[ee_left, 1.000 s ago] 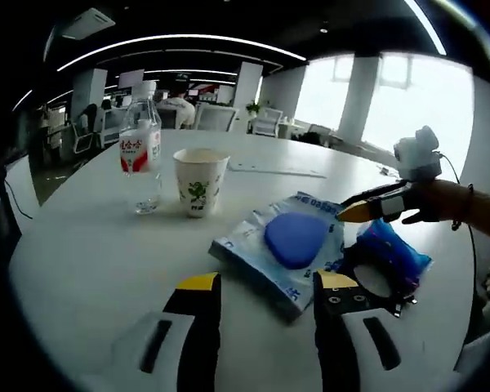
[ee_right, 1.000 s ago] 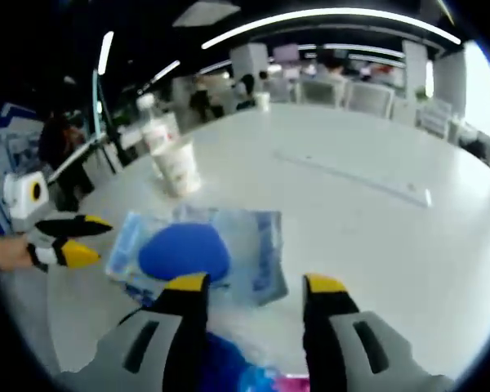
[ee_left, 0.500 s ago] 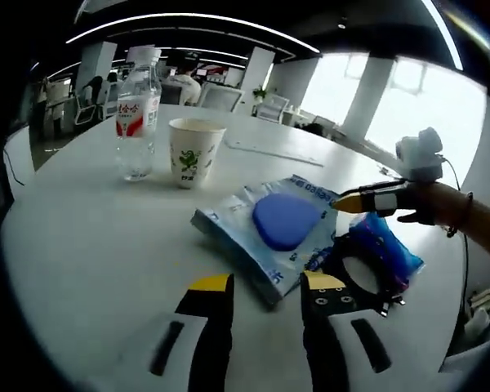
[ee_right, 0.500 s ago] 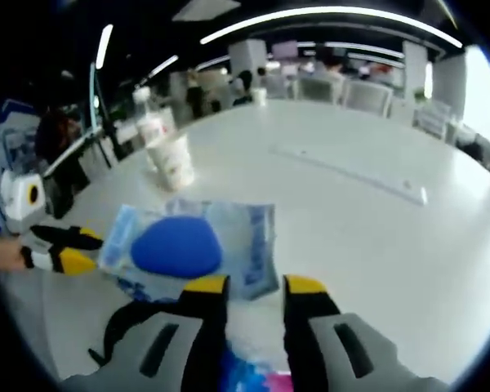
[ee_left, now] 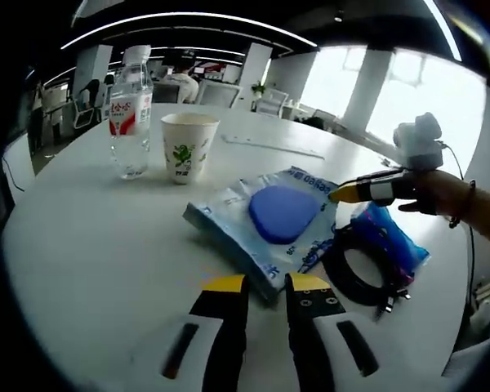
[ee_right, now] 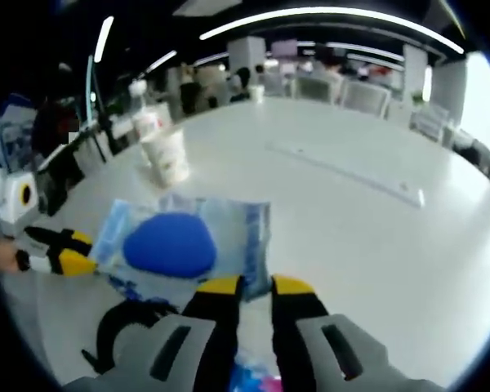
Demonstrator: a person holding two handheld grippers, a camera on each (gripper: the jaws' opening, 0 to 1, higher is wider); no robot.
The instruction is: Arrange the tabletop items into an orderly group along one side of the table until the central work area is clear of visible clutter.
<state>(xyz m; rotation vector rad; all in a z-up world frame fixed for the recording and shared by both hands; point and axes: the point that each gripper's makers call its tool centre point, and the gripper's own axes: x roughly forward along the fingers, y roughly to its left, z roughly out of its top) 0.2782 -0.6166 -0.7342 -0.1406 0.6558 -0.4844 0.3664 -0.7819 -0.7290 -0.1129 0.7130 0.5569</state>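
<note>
A clear blue package (ee_left: 306, 233) with a dark blue oval pad (ee_left: 282, 212) inside lies mid-table. My left gripper (ee_left: 266, 283) has its jaws drawn close on the package's near corner. My right gripper (ee_right: 256, 286) is pinched on the opposite edge of the package (ee_right: 237, 237). In the left gripper view the right gripper (ee_left: 343, 193) comes in from the right, held by a hand. The left gripper (ee_right: 72, 251) sits at the package's left end. A water bottle (ee_left: 129, 110) and a paper cup (ee_left: 188, 147) stand upright beyond it.
A coiled black cable (ee_left: 363, 265) and a small blue packet (ee_left: 388, 241) lie right of the package, under the right gripper. A long flat strip (ee_left: 269, 147) lies farther back on the white round table (ee_left: 90, 237). Office chairs and desks surround it.
Both grippers' jaws have narrowed from wide apart to nearly together at the package's edges. The left gripper has edged closer to the package's corner.
</note>
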